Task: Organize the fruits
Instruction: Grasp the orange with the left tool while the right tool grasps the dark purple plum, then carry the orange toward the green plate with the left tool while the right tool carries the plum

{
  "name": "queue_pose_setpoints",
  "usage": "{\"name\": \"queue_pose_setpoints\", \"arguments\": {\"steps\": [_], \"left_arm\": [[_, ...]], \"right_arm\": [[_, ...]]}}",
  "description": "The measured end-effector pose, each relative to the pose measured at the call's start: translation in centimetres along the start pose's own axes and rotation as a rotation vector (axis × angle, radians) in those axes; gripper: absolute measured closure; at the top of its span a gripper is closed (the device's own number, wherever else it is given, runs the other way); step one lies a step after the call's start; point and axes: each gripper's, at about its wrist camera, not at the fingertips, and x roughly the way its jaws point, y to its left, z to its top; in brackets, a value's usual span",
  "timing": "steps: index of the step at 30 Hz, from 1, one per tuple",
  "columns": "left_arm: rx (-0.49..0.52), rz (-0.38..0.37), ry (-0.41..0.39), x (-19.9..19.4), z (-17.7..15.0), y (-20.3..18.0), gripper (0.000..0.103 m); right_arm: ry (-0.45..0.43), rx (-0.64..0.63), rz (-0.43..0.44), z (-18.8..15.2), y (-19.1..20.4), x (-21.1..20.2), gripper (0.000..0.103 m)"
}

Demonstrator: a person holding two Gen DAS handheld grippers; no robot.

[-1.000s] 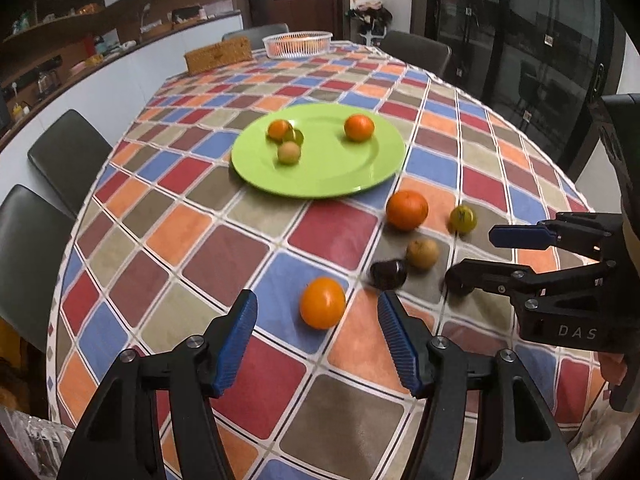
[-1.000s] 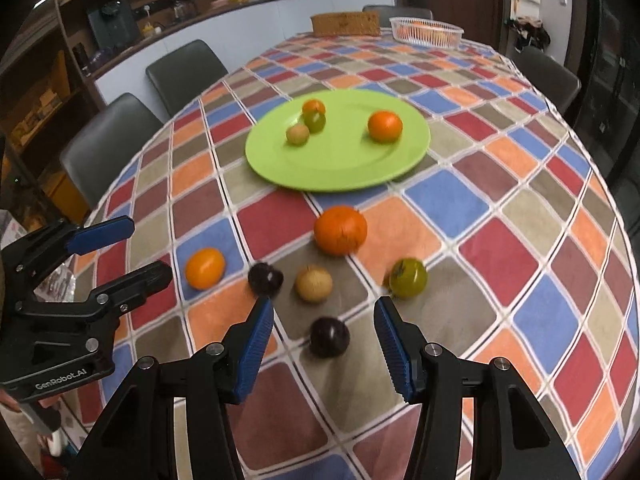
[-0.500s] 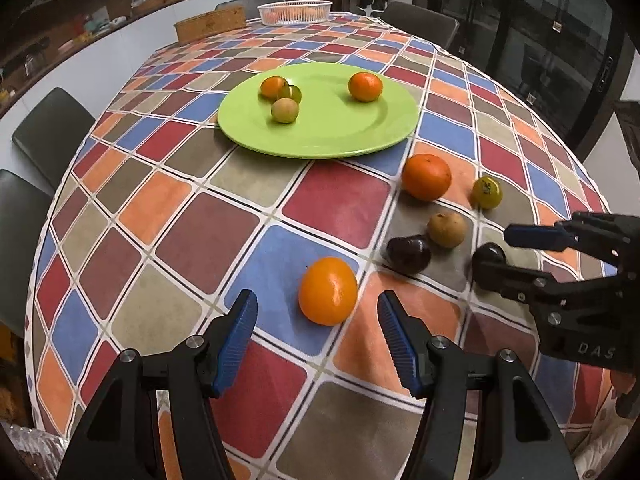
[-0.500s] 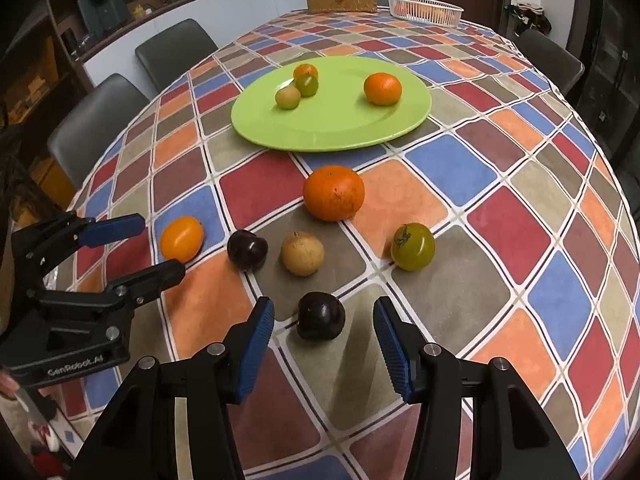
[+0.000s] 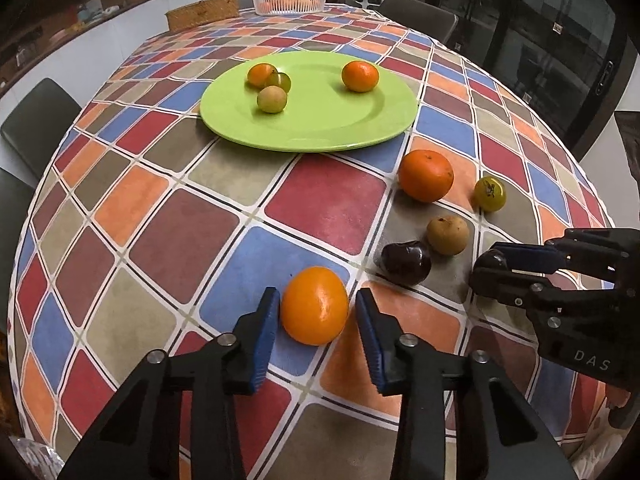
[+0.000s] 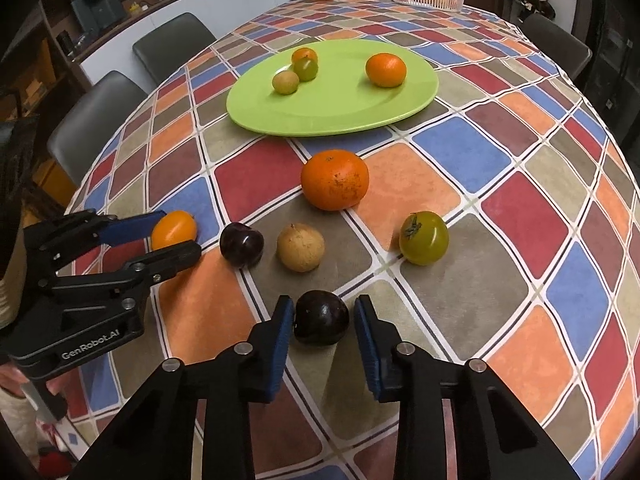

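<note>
Fruits scattered on checkered tablecloth; dark chairs around.

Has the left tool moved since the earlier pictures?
Yes. The left tool came forward and down toward the green plate; its jaws are closing around the orange fruit.

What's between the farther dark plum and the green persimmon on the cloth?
One tan round fruit sits between the plum and the persimmon, touching neither; clearest in the right wrist view.

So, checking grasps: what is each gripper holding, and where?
Right gripper pinches the dark plum by its sides. Left gripper: fingers closing beside the orange fruit, not gripping.
</note>
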Motion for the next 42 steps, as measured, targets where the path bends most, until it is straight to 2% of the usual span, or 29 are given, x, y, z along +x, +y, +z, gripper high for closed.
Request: {"name": "queue_pose_setpoints", "arguments": {"steps": [2,13,27,42], "left_arm": [[-0.003,0.002,0.003,0.2,0.1,0.0,0.071],[0.007,0.003,-0.038,-1.7,0.0,-0.8,0.071],[0.012,0.009,-0.146,-6.0,0.4,-2.3,0.071],[-0.005,0.035,-0.249,-8.2,4.3,-3.4,0.071]], "right_arm": [[-0.001,-0.002,0.001,0.0,0.0,0.0,0.075],[-0.034,-0.011,0.018,-0.2,-0.1,-1.1,0.076],[-0.151,-0.039,0.036,0.5,0.0,-5.3,0.076],[-0.272,-0.089,0.047,4.1,-1.4,-8.3,0.076]]}}
